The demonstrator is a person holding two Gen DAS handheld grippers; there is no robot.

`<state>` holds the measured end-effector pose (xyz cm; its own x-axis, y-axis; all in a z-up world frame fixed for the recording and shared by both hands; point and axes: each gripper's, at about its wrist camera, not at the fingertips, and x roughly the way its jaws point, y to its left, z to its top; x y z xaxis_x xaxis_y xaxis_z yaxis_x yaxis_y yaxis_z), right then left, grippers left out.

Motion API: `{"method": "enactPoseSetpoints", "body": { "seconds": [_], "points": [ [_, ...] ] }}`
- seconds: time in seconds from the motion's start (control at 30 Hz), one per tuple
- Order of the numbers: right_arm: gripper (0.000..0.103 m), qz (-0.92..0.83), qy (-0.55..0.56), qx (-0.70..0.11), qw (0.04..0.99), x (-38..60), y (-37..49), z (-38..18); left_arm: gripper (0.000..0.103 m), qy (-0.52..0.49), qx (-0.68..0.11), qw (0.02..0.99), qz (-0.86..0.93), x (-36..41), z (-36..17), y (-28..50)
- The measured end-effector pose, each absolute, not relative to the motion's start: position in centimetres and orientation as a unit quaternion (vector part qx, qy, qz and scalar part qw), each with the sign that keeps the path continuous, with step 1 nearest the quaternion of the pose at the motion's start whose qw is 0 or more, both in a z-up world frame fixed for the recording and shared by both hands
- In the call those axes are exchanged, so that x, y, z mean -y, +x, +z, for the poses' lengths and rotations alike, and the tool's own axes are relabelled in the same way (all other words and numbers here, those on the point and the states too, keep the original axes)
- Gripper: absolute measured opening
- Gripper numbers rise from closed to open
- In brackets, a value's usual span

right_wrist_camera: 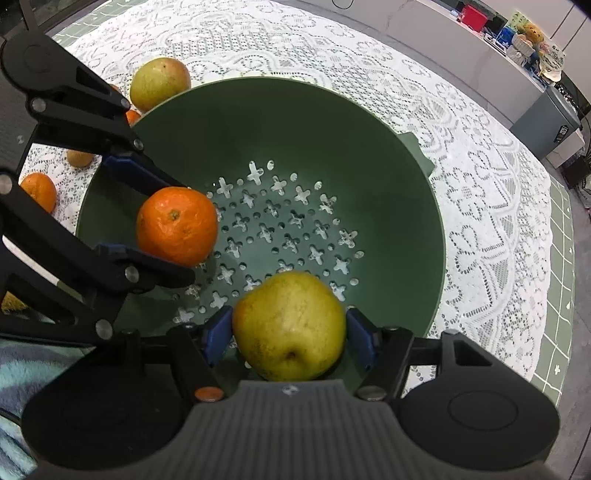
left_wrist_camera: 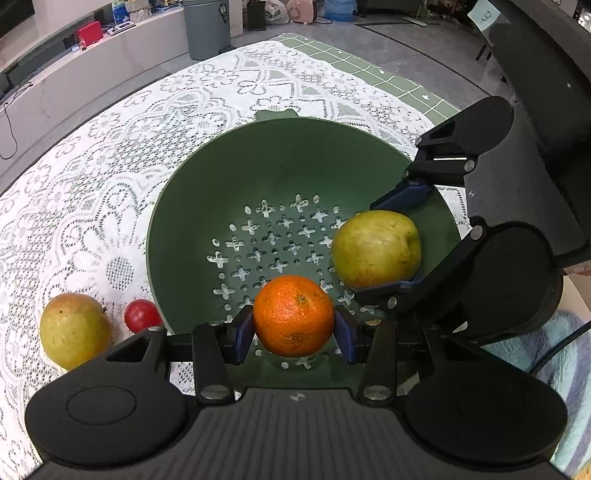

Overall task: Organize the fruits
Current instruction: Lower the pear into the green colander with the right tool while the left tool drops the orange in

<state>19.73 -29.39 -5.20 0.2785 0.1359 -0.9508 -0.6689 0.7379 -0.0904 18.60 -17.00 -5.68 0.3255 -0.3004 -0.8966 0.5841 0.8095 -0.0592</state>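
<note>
White lace tablecloth (left_wrist_camera: 110, 155) lies under the green colander (left_wrist_camera: 207, 192), above whose holes we hold both fruits — left gripper (left_wrist_camera: 294, 329) clamped across a firm, slightly slick orange (left_wrist_camera: 293, 320), right gripper (right_wrist_camera: 290, 338) squeezing a heavier, bruisable pear (right_wrist_camera: 290, 326) at its widest girth.

a lived-in home room: lace tablecloth (left_wrist_camera: 155, 122) on the tabletop, grey pedal bin (left_wrist_camera: 204, 27) on tiled floor, cluttered curved counter (left_wrist_camera: 92, 40) behind.
</note>
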Motion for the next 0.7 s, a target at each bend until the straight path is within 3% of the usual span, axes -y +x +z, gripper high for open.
{"method": "enactPoseSetpoints", "body": {
  "seconds": [0.27, 0.4, 0.7],
  "points": [
    [0.067, 0.256, -0.260, -0.533, 0.763, 29.6, 19.6, -4.5, 0.052, 0.128, -0.513, 0.806, -0.268, 17.0, -5.4, 18.2],
    [0.067, 0.259, -0.262, -0.525, 0.767, 29.9, 19.1, -4.1, 0.057, 0.126, -0.510, 0.808, -0.267, 16.9, -5.4, 17.8],
    [0.083, 0.245, -0.294, -0.500, 0.777, 29.1, 17.5, -2.9, 0.062, 0.111, -0.494, 0.820, -0.266, 16.1, -3.7, 16.2]
  ]
}}
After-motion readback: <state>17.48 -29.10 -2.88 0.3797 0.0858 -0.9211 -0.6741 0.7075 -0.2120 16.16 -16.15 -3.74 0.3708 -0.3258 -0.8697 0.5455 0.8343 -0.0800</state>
